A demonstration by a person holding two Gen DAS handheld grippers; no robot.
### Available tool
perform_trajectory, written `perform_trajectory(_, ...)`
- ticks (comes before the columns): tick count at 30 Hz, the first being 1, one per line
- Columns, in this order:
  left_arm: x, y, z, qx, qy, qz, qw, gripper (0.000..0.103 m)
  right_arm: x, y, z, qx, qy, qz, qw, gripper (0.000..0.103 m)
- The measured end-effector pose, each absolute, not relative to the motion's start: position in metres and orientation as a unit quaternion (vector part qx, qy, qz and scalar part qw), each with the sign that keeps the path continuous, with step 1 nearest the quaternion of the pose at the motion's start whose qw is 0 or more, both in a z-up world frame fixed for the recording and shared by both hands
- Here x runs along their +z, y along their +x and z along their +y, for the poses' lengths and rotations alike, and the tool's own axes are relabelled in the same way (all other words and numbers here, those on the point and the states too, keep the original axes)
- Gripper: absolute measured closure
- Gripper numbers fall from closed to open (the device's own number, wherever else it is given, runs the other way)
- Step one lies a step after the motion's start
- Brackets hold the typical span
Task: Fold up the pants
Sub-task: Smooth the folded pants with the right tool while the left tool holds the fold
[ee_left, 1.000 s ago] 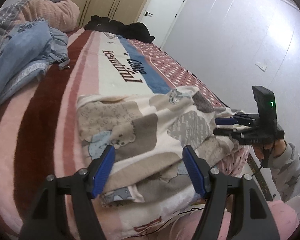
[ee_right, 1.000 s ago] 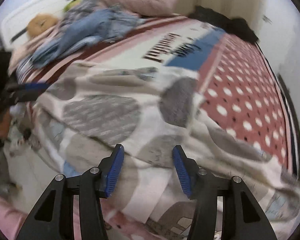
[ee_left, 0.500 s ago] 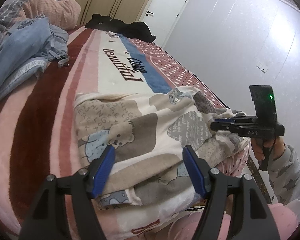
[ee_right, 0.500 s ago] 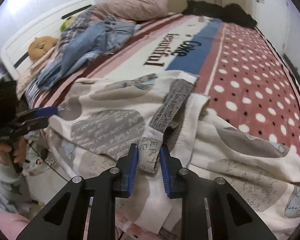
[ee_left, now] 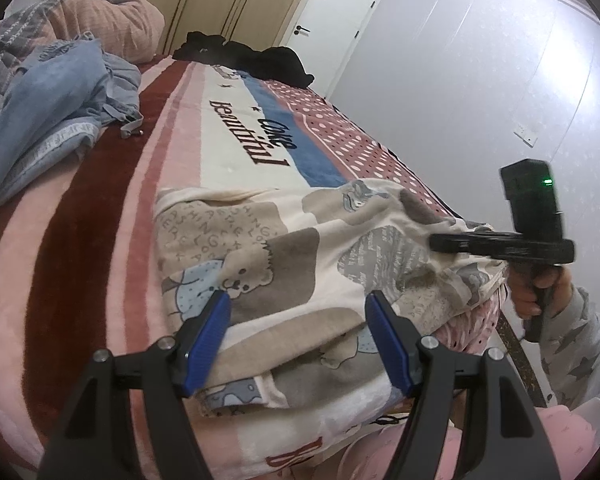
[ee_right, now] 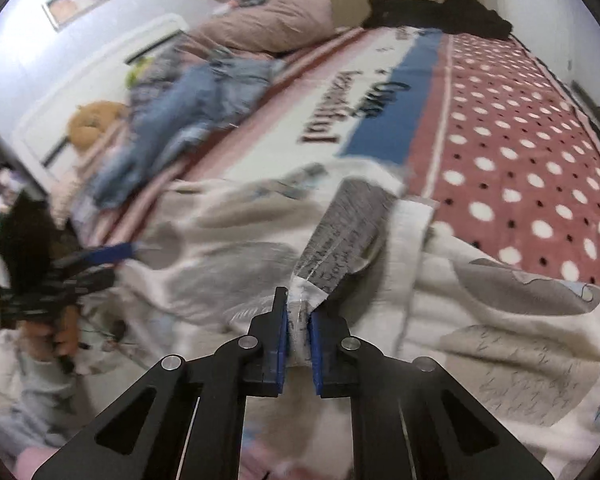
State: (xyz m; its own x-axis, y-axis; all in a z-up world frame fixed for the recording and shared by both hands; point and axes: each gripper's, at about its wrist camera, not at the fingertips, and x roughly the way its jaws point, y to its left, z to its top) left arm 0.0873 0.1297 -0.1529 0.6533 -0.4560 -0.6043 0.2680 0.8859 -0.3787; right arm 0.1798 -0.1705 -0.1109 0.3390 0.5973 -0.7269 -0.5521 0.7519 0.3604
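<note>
The cream fleece pants (ee_left: 296, 264) with grey, beige and pale-blue bear patches lie spread across the near end of the bed, on a plush blanket (ee_left: 100, 216) striped in pink, maroon, cream and blue, with one side hanging off the bed's edge. The right gripper (ee_right: 298, 320), black with blue pads, has just been closing, and its jaws now sit nearly together, pinching a raised ridge of the pants' cream-and-grey cloth between the pads. From the other side its black body (ee_left: 500, 245) shows level over the edge of the pants, held in a hand (ee_left: 534, 292) with a grey star-print sleeve. The left gripper (ee_left: 300, 336) hangs over the near edge of the pants with its jaws held wide apart, the blue pads clear of the cloth and gripping nothing. Farther up the bed lie a crumpled blue denim garment (ee_left: 48, 108), a pink pillow (ee_right: 268, 20) and a heap of black clothes (ee_left: 248, 54).
</note>
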Motion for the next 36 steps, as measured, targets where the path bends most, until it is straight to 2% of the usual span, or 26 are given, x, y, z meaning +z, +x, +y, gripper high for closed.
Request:
perform_trajectory(8, -0.153, 0.084, 0.131, -0.210, -0.117, 0.364, 0.900, 0.038, -0.097, 0.155, -0.186, 0.371, 0.059, 0.463, 0.803, 0.099)
perform_trajectory(14, -0.165, 0.076, 0.096, -0.200, 0.028, 0.387, 0.900, 0.038, -0.101, 0.160, -0.204, 0.358, 0.085, 0.471, 0.802, 0.099)
perform_trajectory(18, -0.171, 0.071, 0.079, -0.186, 0.091, 0.376, 0.903, 0.038, -0.100, 0.164, -0.203, 0.353, 0.086, 0.470, 0.804, 0.099)
perform_trajectory(20, -0.174, 0.072, 0.077, -0.168, 0.107, 0.376, 0.905, 0.046, -0.099, 0.167, -0.205, 0.350, 0.089, 0.468, 0.807, 0.099)
perform_trajectory(21, -0.176, 0.072, 0.076, -0.158, 0.114, 0.377, 0.906, 0.068, -0.098, 0.167, -0.206, 0.349, 0.092, 0.466, 0.808, 0.099)
perform_trajectory(22, -0.176, 0.073, 0.077, -0.152, 0.117, 0.378, 0.906, 0.086, -0.097, 0.168, -0.208, 0.347, 0.096, 0.465, 0.809, 0.099)
perform_trajectory(24, -0.173, 0.070, 0.084, -0.151, 0.102, 0.372, 0.910, 0.098, -0.094, 0.167, -0.212, 0.347, 0.100, 0.463, 0.809, 0.099)
perform_trajectory(27, -0.165, 0.057, 0.096, -0.174, 0.069, 0.359, 0.914, 0.099, -0.096, 0.162, -0.215, 0.346, 0.102, 0.468, 0.807, 0.099)
perform_trajectory(33, -0.185, 0.052, 0.097, -0.186, 0.067, 0.393, 0.898, 0.099, -0.133, 0.150, -0.217, 0.336, 0.112, 0.514, 0.781, 0.099)
perform_trajectory(36, -0.183, 0.053, 0.099, -0.194, 0.055, 0.394, 0.897, 0.096, -0.151, 0.143, -0.212, 0.318, 0.085, 0.517, 0.790, 0.098)
